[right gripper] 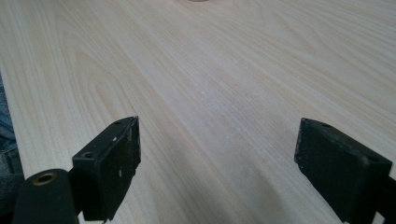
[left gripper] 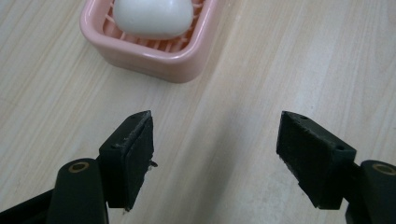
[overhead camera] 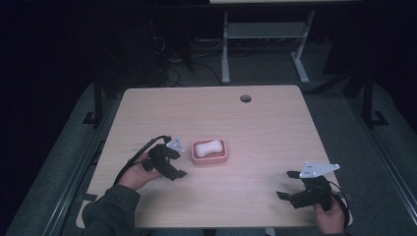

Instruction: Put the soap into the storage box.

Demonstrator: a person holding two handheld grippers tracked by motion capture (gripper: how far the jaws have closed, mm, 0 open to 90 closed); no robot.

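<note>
Soap (overhead camera: 207,147) in pink dish (overhead camera: 210,159), just beside open left tongs (overhead camera: 173,160).

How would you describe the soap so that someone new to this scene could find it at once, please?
Start at the light wooden table and look left of centre for the pink soap dish, beside the left gripper. The soap lies in it: a smooth white oval bar, the one white thing on the pink slats.

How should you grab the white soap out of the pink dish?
Probably from above, squeezing the soap across its narrow middle. It lies flat in the pink dish, whose raised rim blocks a sideways approach, and its rounded ends would likely slip. The left tool is open and close beside the dish, so it seems best placed.
</note>
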